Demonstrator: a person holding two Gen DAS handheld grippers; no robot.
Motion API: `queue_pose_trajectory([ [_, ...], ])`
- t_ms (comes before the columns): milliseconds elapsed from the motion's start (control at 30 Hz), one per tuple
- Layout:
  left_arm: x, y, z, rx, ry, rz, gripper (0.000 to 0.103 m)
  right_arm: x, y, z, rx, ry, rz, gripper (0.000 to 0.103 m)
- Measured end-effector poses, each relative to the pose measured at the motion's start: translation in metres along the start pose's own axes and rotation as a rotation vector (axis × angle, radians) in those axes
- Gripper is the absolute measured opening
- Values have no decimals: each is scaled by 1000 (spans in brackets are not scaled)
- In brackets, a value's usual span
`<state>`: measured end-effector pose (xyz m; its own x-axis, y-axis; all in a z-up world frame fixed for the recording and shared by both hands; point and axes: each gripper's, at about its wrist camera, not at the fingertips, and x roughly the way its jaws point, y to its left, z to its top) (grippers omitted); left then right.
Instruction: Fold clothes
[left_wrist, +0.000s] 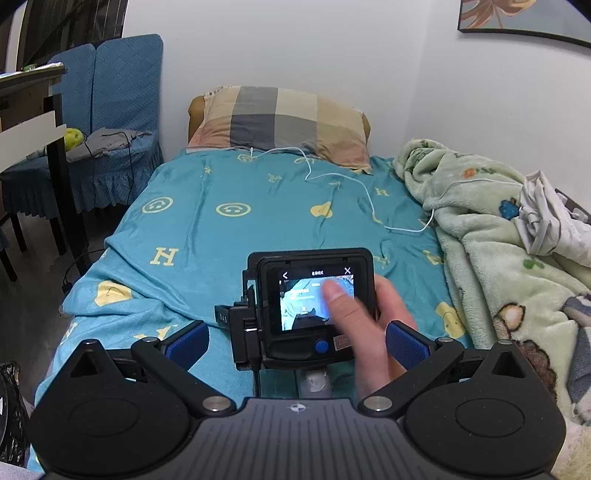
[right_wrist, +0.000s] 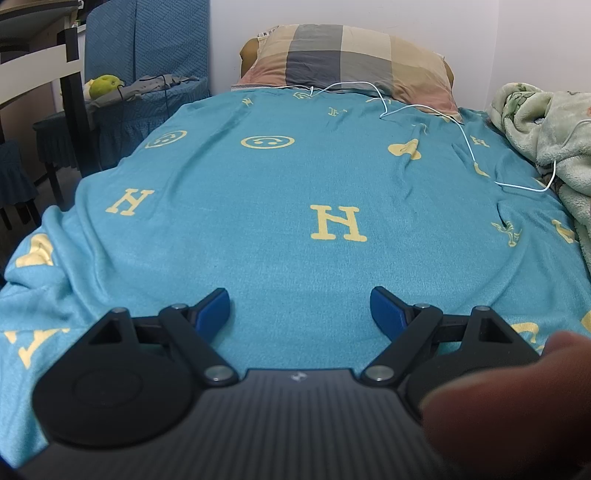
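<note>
The left gripper hangs over the near end of the bed, its blue-padded fingers spread wide and grasping nothing. Right between and ahead of them stands the back of a camera unit with a lit screen, and a hand reaches across from the right, its thumb pressed on that screen; camera and hand together block much of the view of the near bed. The right gripper sits low over the teal bedspread printed with yellow letters and smiley faces, its fingers likewise released and apart, with a blurred fingertip crowding the lower right corner of that view. The middle of the bedspread lies bare. The clothes wait off to the right side: a crumpled white garment rests on top of a heaped pale green fleece blanket along the wall. A thin white cable trails from the plaid pillow at the head of the bed across the bedspread to the blanket. To the left of the bed stands a blue-covered chair carrying grey cloth and a yellow-green soft toy, beside a counter edge.
</note>
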<state>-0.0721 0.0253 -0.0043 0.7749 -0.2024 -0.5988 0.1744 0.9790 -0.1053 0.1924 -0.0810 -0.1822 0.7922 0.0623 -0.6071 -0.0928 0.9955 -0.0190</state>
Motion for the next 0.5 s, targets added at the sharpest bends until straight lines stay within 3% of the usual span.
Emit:
queue_pose_trajectory([
  [500, -3, -6, -2, 33, -15, 10, 103, -1, 0, 0, 1, 1, 3, 85],
])
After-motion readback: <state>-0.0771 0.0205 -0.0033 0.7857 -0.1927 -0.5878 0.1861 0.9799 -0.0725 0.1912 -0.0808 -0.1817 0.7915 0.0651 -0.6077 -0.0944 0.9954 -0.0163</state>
